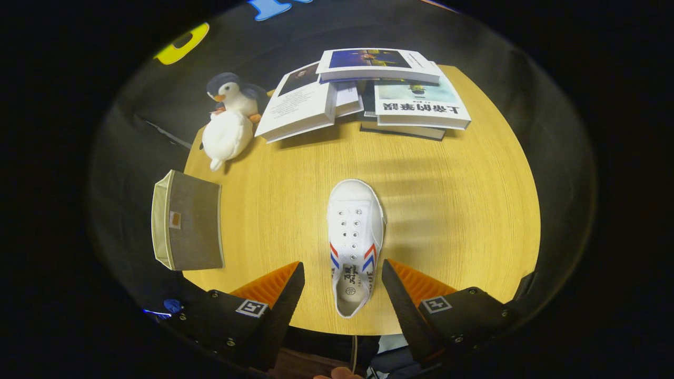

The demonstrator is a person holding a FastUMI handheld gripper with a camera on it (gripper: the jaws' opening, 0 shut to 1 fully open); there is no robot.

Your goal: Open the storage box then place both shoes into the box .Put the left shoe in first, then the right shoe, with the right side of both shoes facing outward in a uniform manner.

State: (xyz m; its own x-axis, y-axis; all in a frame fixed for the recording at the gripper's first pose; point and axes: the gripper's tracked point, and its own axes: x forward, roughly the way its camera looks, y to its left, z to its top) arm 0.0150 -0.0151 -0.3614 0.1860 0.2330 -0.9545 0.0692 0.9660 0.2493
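A white canvas shoe (354,242) with red and blue stripes lies on the round wooden table (453,210), toe pointing away from me. Its heel end sits between my two fingers, which stand apart on either side without touching it. My gripper (343,273) is open and hovers above the shoe. To the left, at the table's edge, stands the grey fabric storage box (187,221) with a cream rim, its lid shut.
A stuffed penguin (230,118) lies at the far left of the table. Several books (368,89) are piled at the far side. The table's right half is bare wood. A fingertip of a person shows below the fingers.
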